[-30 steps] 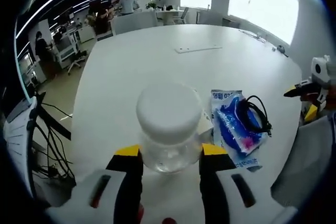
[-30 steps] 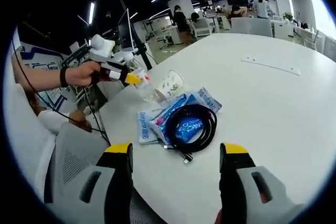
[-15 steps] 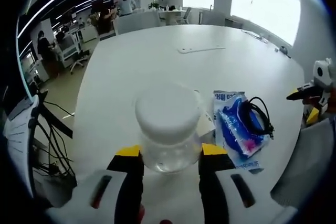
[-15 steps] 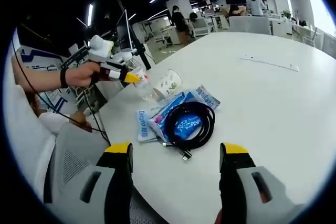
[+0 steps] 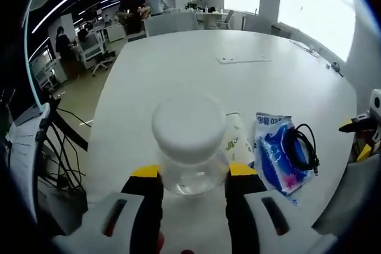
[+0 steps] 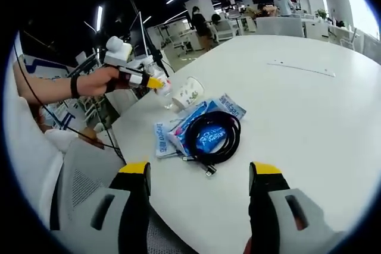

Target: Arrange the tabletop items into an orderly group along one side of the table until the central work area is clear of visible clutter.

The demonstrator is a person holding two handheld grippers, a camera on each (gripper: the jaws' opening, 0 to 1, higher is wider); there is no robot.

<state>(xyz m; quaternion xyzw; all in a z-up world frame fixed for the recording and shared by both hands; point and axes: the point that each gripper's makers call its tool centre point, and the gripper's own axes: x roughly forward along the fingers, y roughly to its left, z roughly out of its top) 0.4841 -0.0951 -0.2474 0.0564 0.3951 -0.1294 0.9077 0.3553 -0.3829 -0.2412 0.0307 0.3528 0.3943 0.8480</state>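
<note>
Left gripper (image 5: pixel 189 178) is clamped on the clear jar (image 5: pixel 190 147) with its white lid, near the table (image 5: pixel 178 63) edge. Just past it a paper cup (image 5: pixel 235 138) lies on its side — then the blue packet (image 5: pixel 277 159) with the black cable (image 5: pixel 303 150) coiled on top. Right gripper (image 6: pixel 201 173) hangs wide, holding nothing, off the table edge; cable and packet sit ahead of it. Since a second ago the jar has stayed pinched — the packet and cable sit further right in the left gripper view as the camera swung.
</note>
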